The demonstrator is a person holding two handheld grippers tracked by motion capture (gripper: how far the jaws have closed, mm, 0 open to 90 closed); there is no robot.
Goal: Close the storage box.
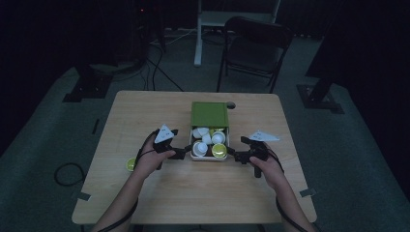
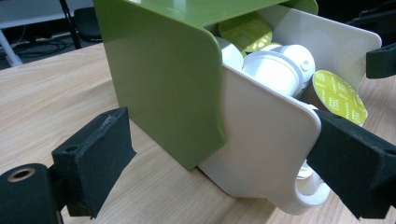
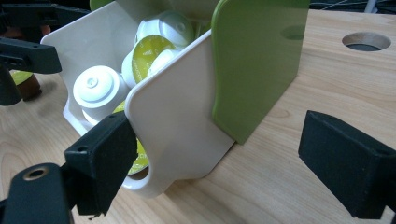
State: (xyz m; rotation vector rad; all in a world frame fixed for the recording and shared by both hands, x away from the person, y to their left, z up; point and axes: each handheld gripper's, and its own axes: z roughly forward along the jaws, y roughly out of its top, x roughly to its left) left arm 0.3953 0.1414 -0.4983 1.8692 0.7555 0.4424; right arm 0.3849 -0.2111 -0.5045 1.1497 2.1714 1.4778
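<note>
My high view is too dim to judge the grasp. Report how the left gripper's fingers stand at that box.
Observer: The left gripper is open, its fingers straddling a front corner of the white drawer.
Operator: Now the right one.
Observer: The right gripper is open as well, astride the other front corner.
Operator: Describe the drawer's front.
Observer: A pull loop is cut at its bottom edge; the drawer juts from a green sleeve.

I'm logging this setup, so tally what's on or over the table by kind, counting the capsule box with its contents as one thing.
Grippers: 2 (left gripper, right gripper)
Capsule box, green sleeve with white drawer: 1
Loose capsule lying on the table: 1
Total: 4
</note>
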